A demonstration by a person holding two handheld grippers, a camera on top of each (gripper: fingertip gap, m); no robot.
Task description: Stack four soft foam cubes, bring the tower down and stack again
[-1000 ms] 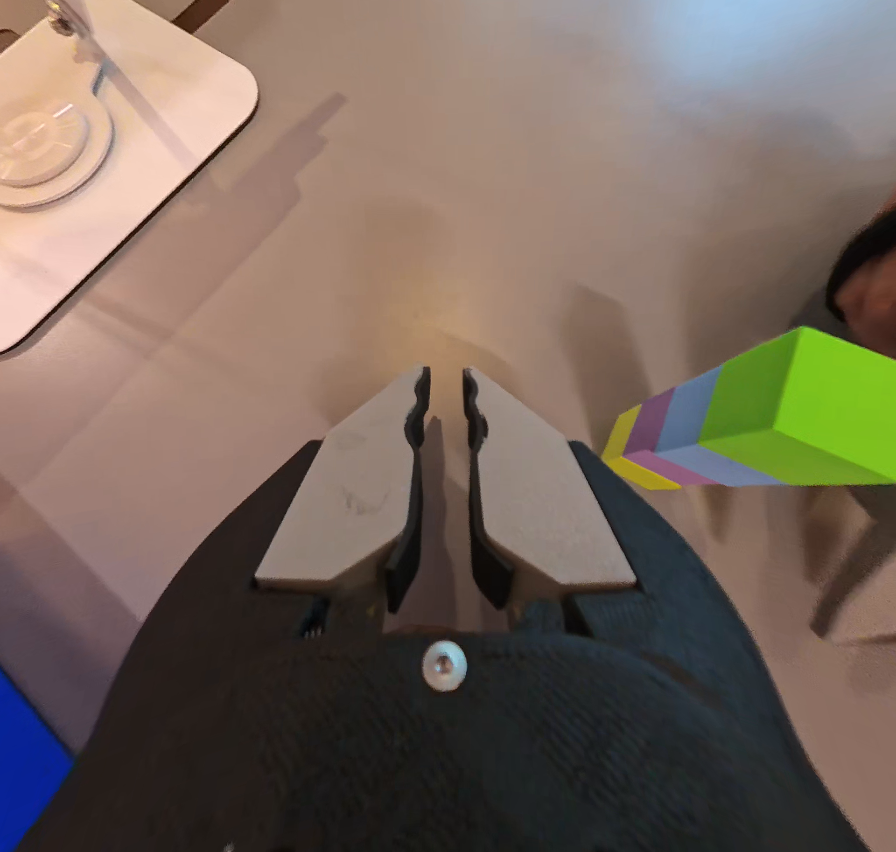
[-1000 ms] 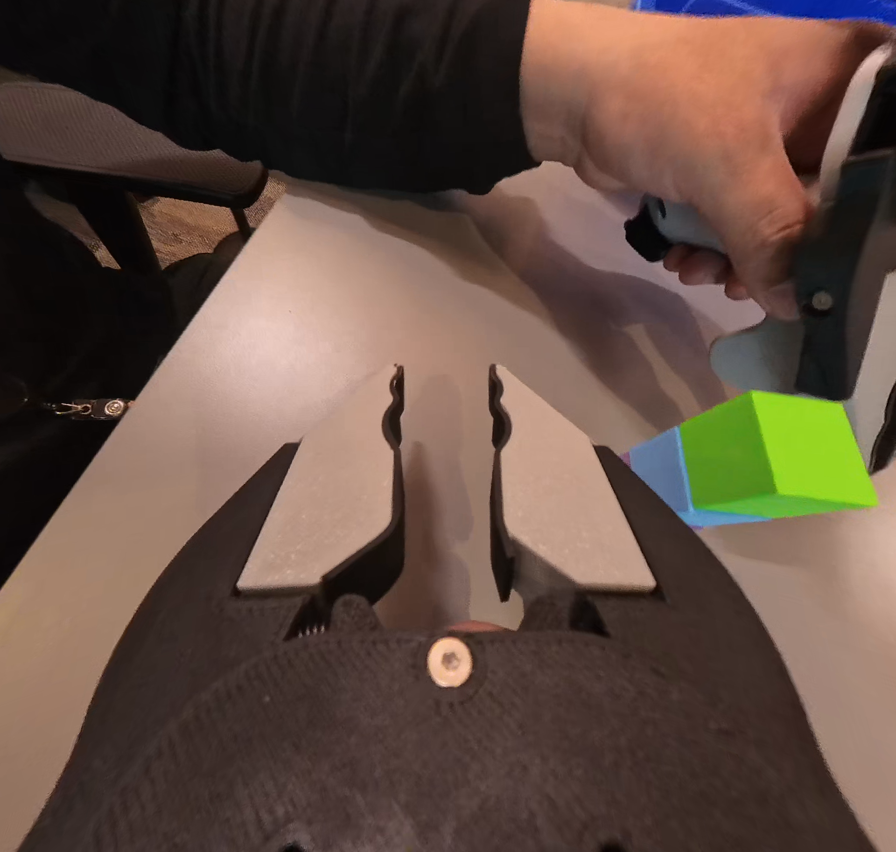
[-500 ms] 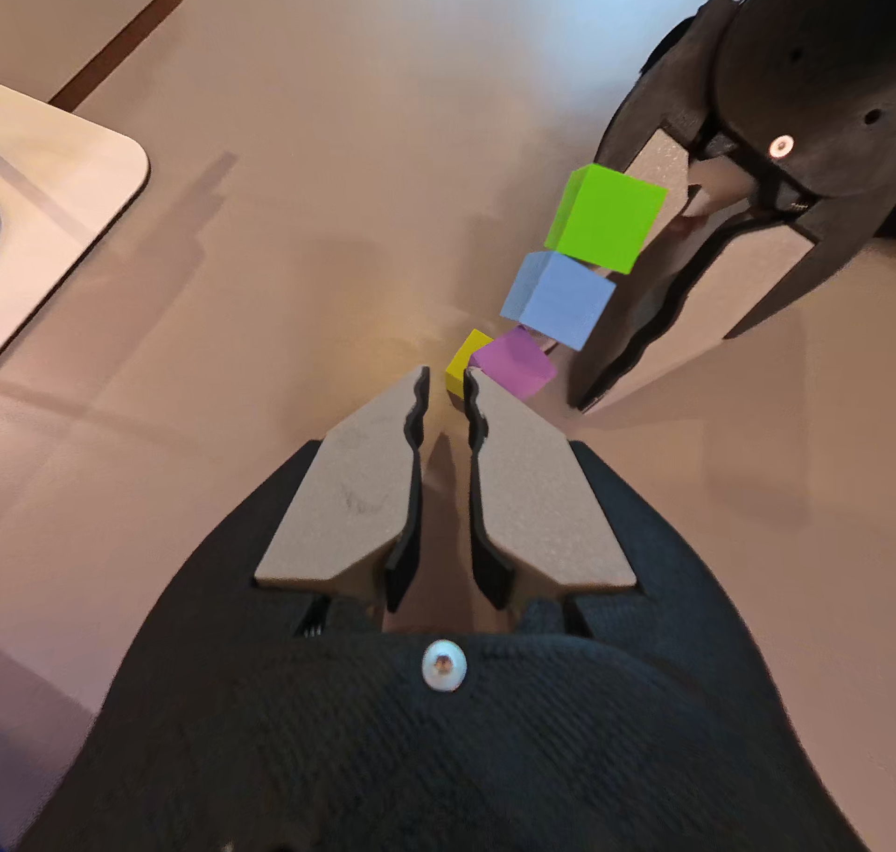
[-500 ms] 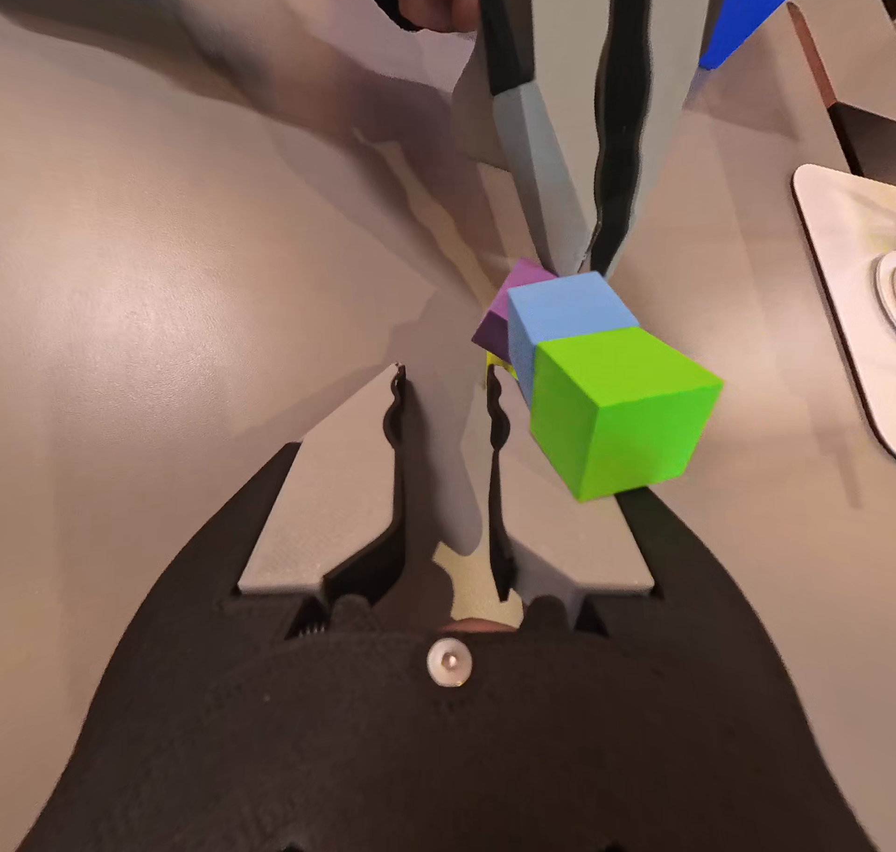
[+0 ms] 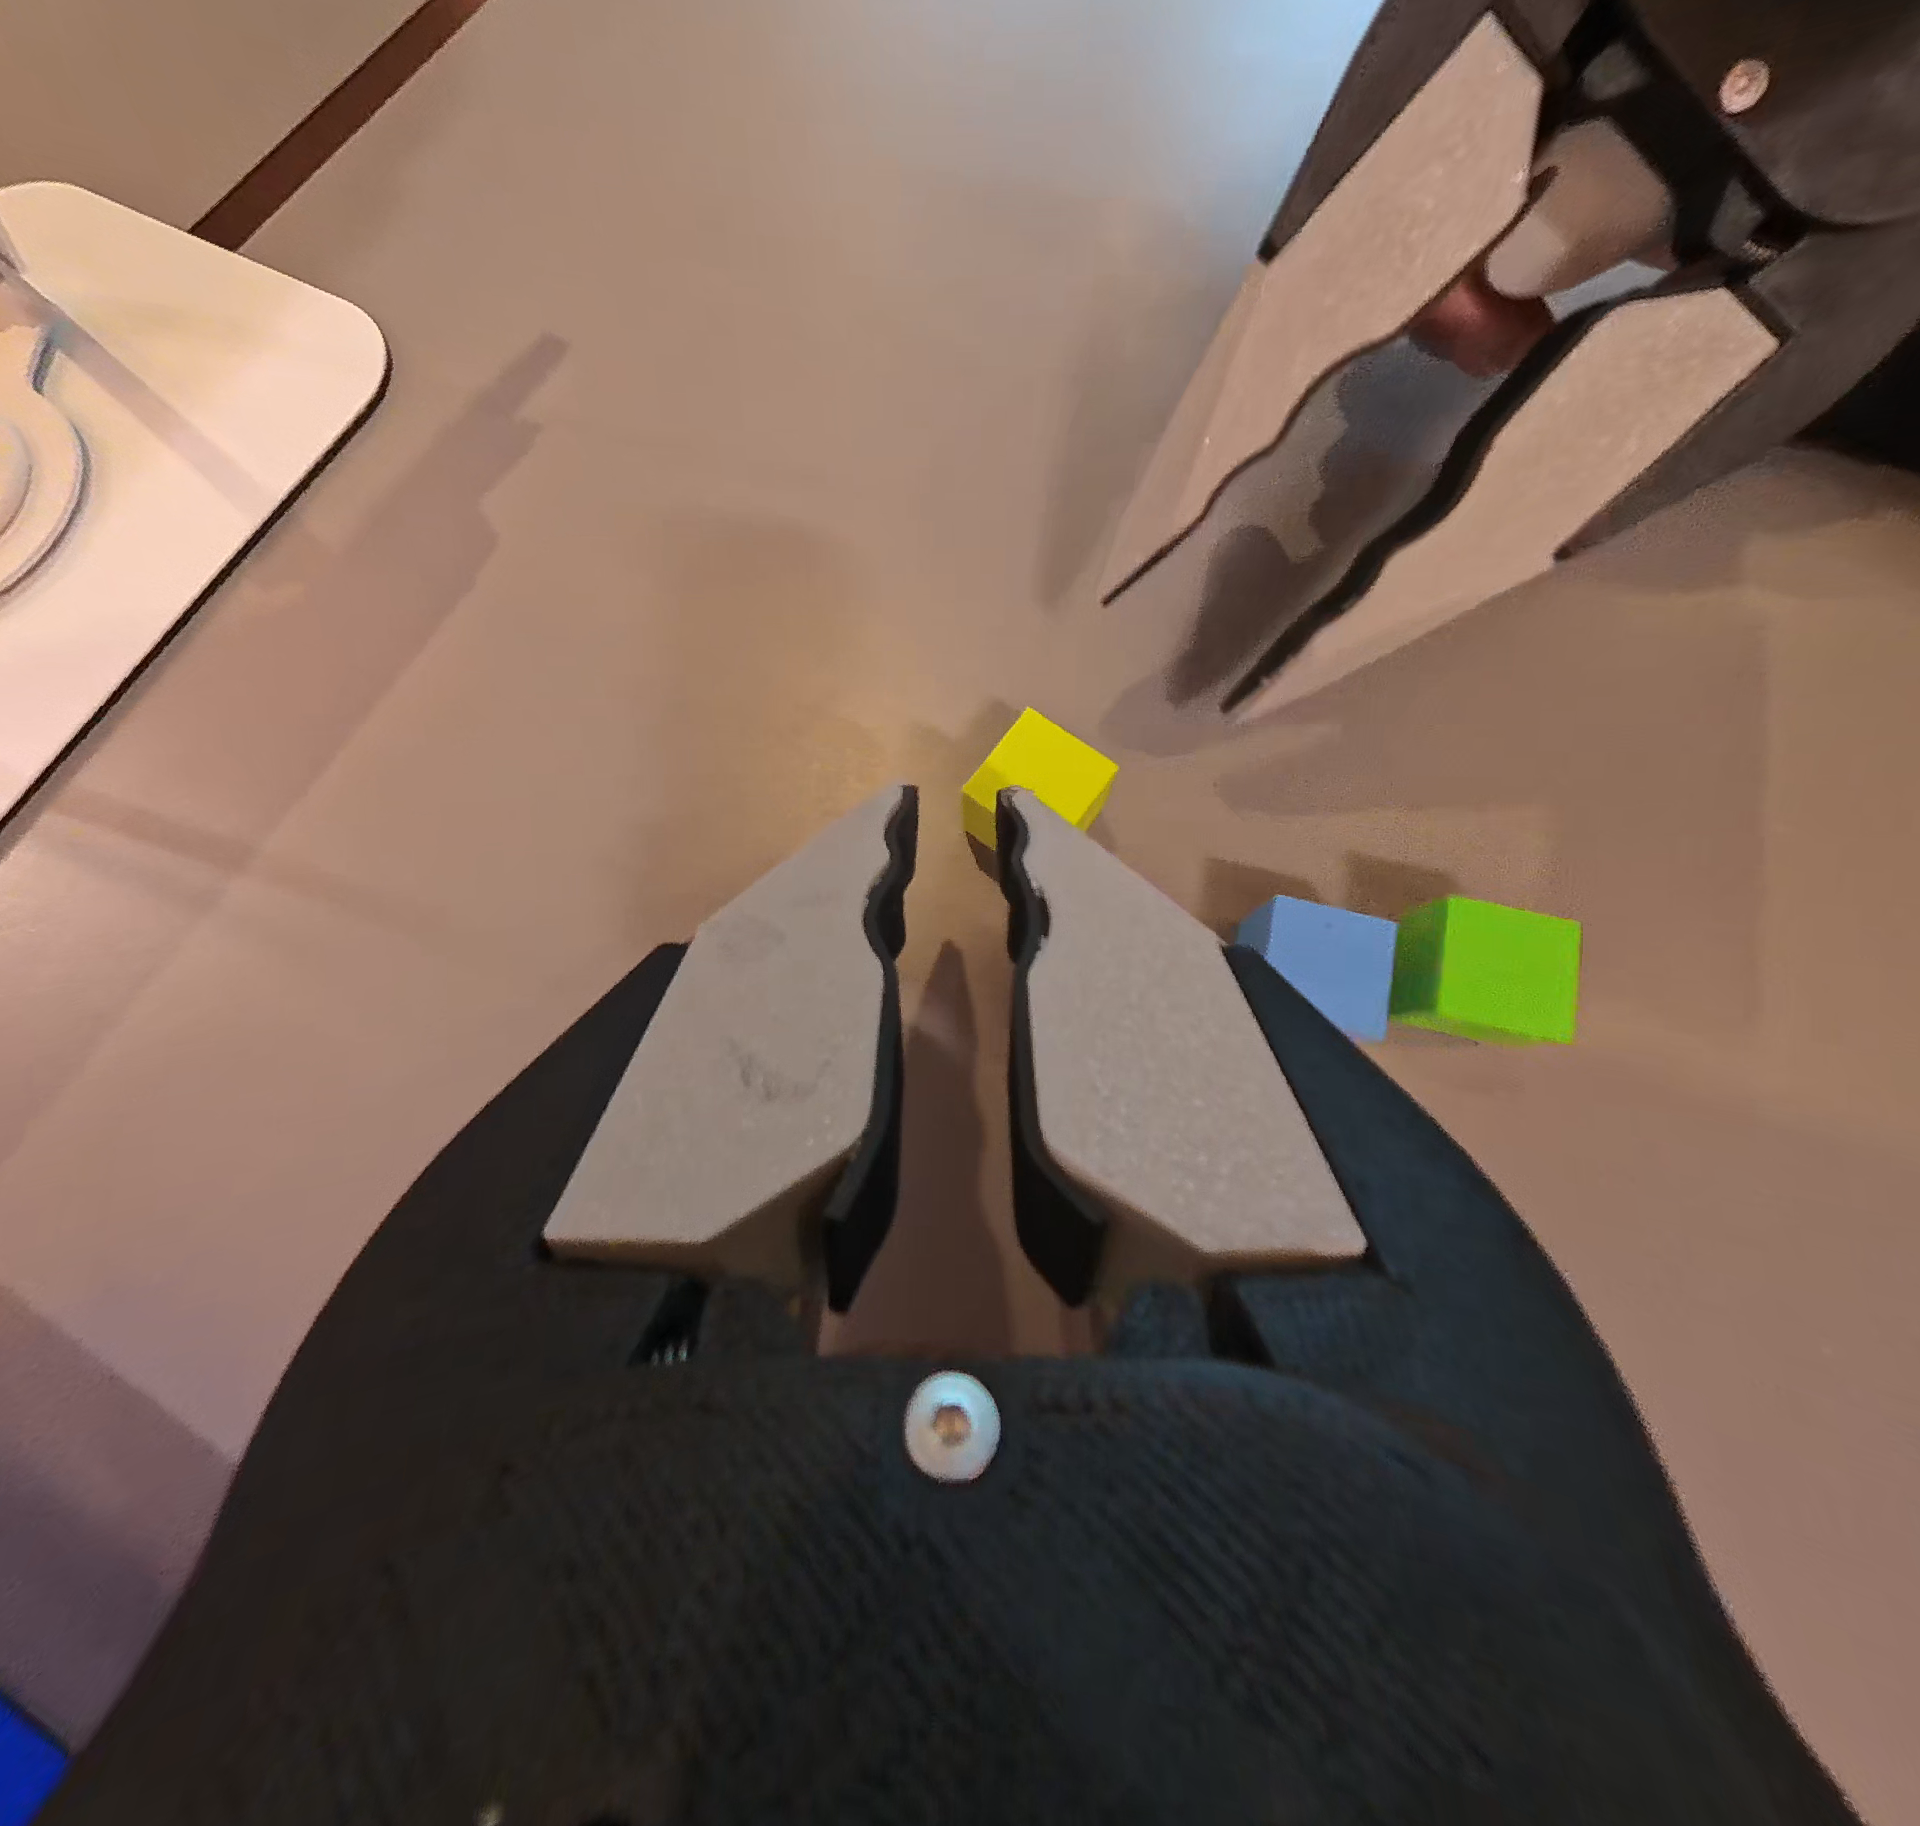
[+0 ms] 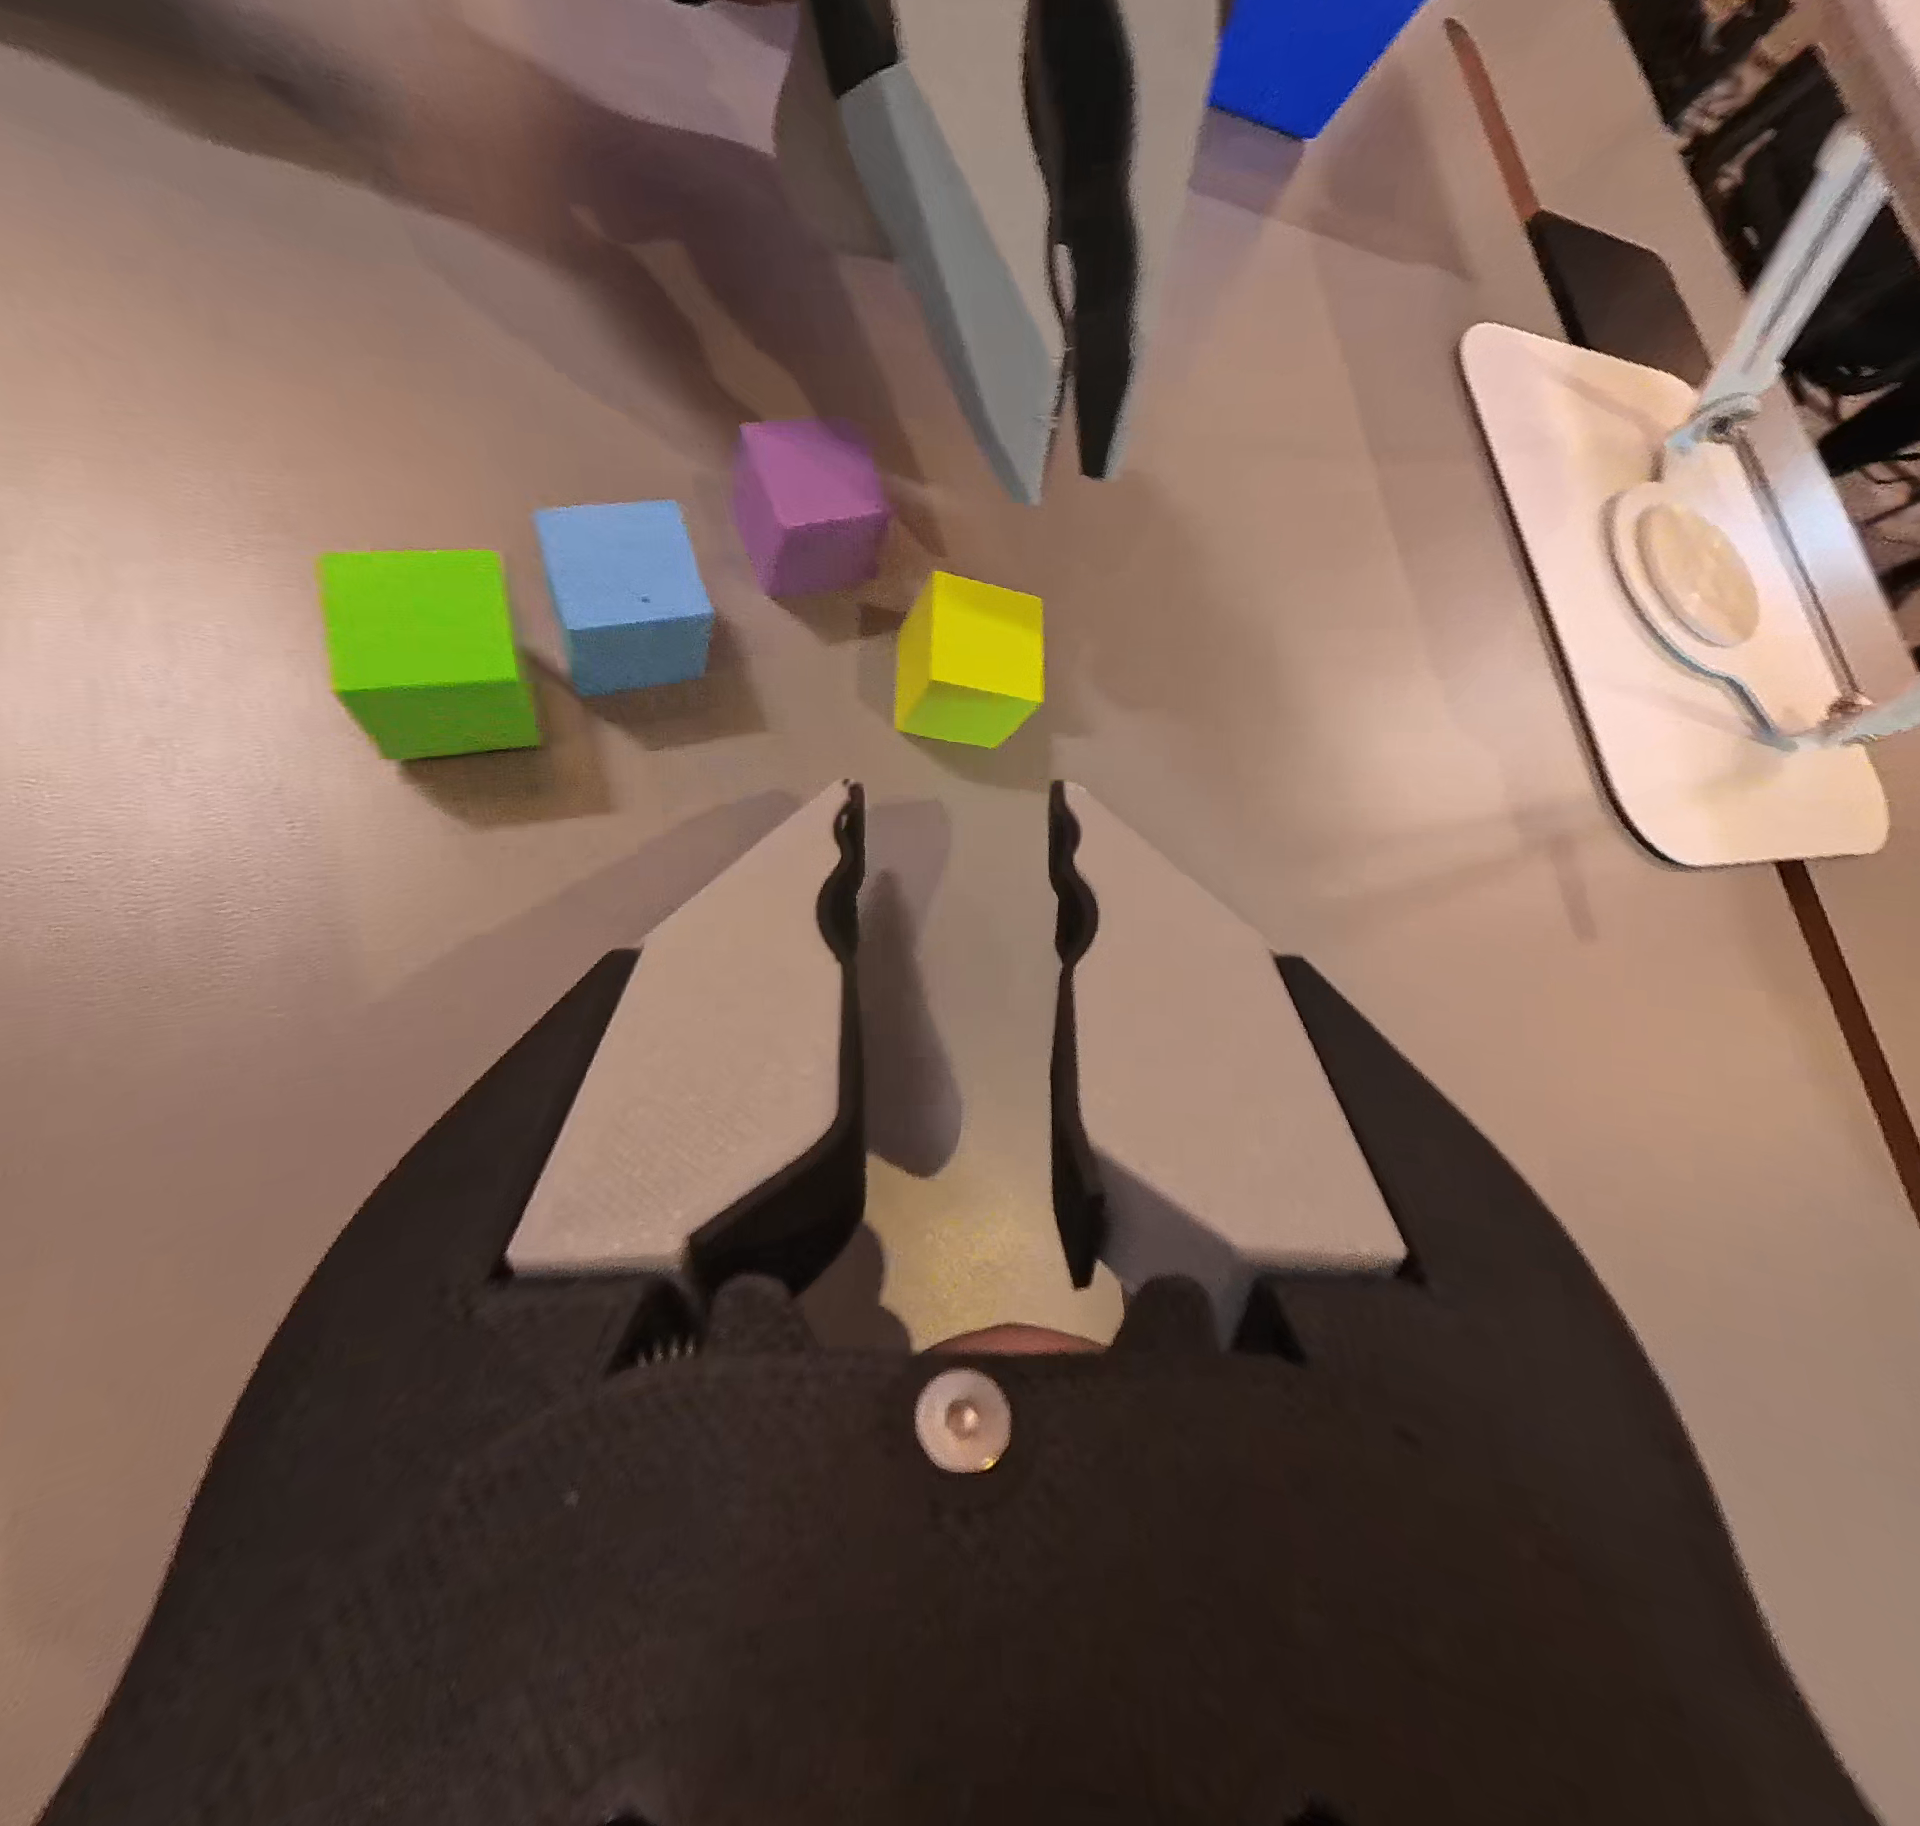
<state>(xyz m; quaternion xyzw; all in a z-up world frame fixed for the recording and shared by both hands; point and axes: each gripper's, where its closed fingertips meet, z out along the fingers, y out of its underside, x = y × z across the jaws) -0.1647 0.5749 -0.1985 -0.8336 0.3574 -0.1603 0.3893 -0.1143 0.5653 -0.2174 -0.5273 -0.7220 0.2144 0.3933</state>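
Toppled since half a second earlier: four cubes, now scattered singly on the table [image 6: 1299,841]. Green cube [image 6: 421,649], blue cube [image 6: 623,592], purple cube [image 6: 808,503], yellow cube [image 6: 968,656]. Left gripper [image 5: 956,810] and right gripper [image 6: 954,805] are both parted, nothing held. For restacking, the jaws are best squared to flat faces and closed lightly.

A beige table [image 6: 1299,945] carries green [image 6: 421,649], blue [image 6: 623,592], purple [image 6: 808,503] and yellow [image 6: 968,656] cubes lying apart, with a white lamp base [image 6: 1683,633] at far right.

Office-like room: long grey table [image 6: 1351,945], white-based desk lamp [image 6: 1714,571], blue bin [image 6: 1320,10].
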